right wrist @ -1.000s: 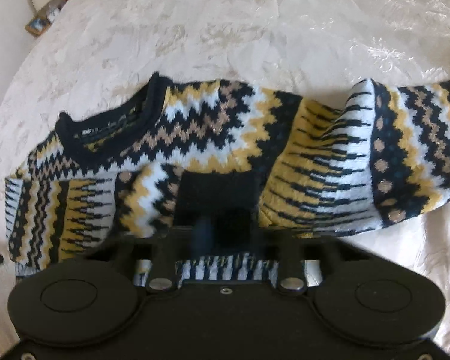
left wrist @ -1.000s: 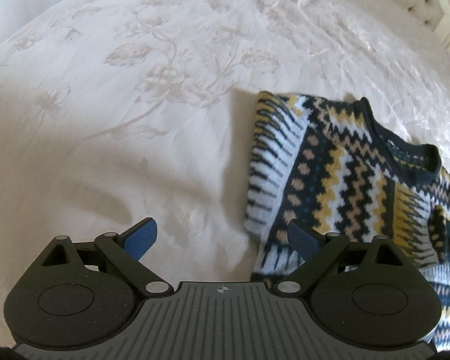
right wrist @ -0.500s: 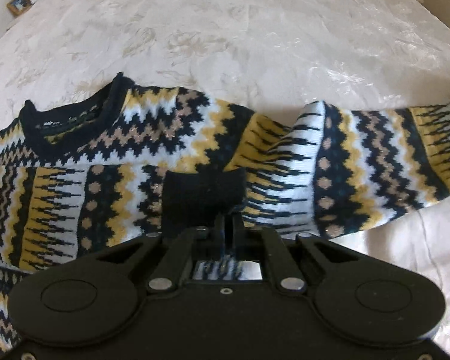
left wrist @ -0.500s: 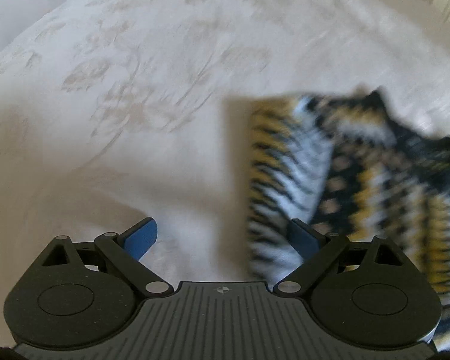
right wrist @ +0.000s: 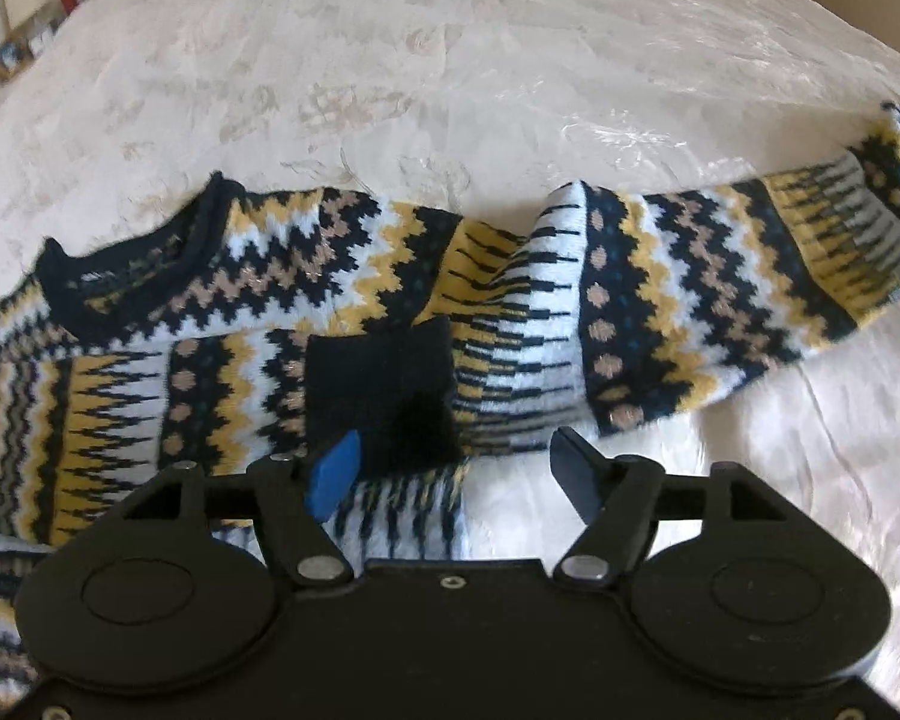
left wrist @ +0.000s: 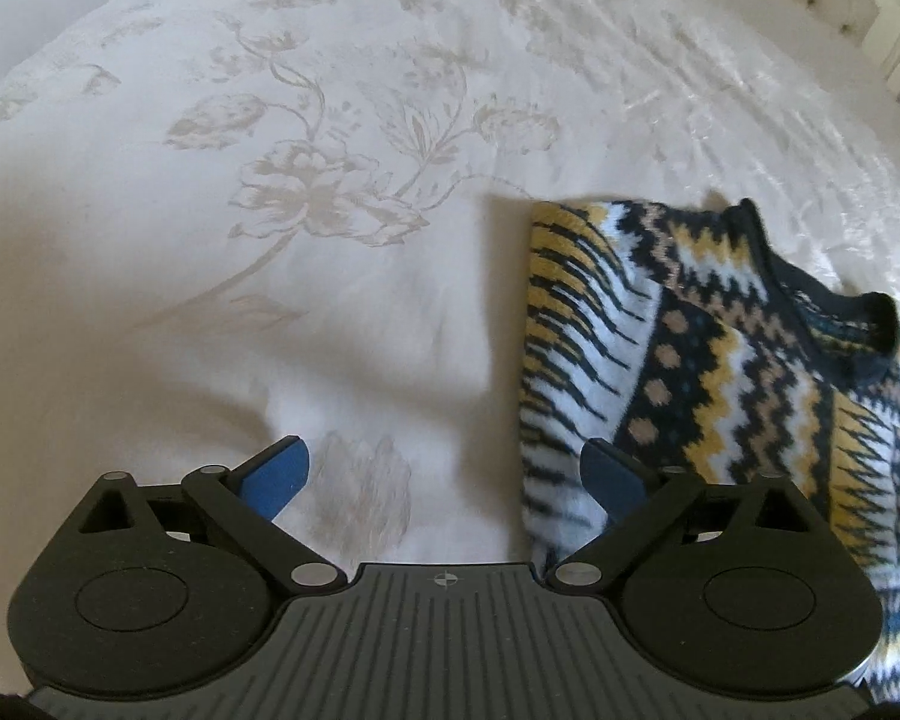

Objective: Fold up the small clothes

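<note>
In the left wrist view the sweater runs off the right edge, its near hem hidden behind the left tongs. The right wrist view cuts its far-right sleeve at the edge; small items on a far-left shelf are too small to identify.

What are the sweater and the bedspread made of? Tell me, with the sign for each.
Sweater: looks like soft knitted yarn, wool or acrylic; fuzzy surface, stepped zigzag stitches, ribbed dark collar.
Bedspread: looks like woven satin-like damask; a sheen and a tone-on-tone flower pattern.
</note>
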The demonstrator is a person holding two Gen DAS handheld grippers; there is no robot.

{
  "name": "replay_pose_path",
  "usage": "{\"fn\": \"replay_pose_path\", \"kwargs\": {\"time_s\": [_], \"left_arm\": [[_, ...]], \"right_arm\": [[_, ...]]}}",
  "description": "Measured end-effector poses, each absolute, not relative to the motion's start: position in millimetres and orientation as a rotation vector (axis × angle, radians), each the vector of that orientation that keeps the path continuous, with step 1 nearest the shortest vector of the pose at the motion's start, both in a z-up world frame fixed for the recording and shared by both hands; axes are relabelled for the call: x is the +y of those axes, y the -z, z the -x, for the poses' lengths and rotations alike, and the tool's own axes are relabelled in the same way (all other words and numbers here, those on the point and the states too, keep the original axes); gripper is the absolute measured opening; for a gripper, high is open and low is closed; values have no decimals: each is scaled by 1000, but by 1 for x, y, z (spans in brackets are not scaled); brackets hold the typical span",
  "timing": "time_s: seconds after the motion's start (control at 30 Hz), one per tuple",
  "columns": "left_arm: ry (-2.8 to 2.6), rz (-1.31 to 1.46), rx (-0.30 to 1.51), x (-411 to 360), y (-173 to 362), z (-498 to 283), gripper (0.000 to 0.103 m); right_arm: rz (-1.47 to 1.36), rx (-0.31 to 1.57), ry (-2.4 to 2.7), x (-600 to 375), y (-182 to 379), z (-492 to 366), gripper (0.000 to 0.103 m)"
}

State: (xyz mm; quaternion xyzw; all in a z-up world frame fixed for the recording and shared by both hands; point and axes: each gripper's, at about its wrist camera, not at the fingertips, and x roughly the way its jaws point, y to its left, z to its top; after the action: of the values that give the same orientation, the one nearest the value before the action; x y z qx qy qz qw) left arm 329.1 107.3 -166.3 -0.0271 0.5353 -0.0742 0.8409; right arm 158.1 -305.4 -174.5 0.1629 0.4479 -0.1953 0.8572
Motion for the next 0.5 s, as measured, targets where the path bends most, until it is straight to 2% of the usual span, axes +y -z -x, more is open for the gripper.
{"fn": "replay_pose_path", "kwargs": {"time_s": [0.1, 0.5], "left_arm": [[188, 72, 1109, 106, 154, -311, 98], [227, 118, 1102, 58, 124, -235, 98]], "right_arm": [[-389, 914, 382, -305, 168, -146, 78], [-474, 855, 355, -353, 156, -112, 78]]}}
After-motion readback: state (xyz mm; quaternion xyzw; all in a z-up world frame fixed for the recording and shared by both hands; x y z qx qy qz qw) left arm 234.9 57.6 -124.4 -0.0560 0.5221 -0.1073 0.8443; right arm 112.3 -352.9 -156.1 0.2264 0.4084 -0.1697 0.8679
